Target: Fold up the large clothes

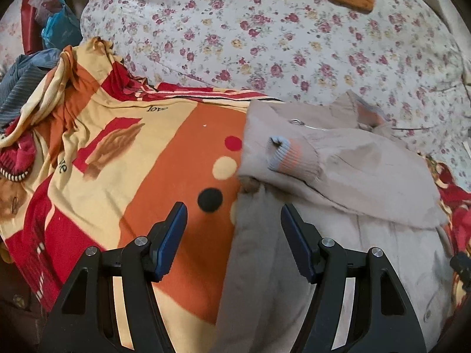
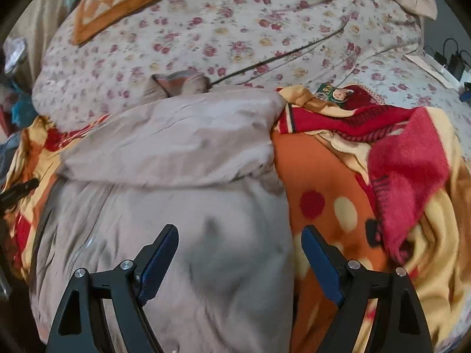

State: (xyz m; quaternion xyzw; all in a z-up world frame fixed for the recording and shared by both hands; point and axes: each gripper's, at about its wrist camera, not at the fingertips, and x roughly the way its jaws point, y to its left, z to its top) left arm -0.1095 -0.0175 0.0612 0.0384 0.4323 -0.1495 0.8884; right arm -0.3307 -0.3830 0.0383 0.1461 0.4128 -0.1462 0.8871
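Both sets of fingers stand spread and empty. The left gripper [image 1: 234, 211] straddles the left edge of the beige jacket [image 1: 338, 176], bare orange blanket [image 1: 132, 153] stretching lower left. The right gripper [image 2: 240, 235] hovers over the jacket's right edge. Only the left view shows a striped cuff [image 1: 285, 156]; only the right shows chargers [image 2: 453, 58], upper right.

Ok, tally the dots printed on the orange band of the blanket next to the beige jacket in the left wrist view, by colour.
On the orange band of the fleece blanket, beside the beige zip-up jacket, left wrist view:
Red dots: 1
Cream dots: 1
Black dots: 1
Total: 3
A further dot may lie under the jacket's edge; I cannot tell.
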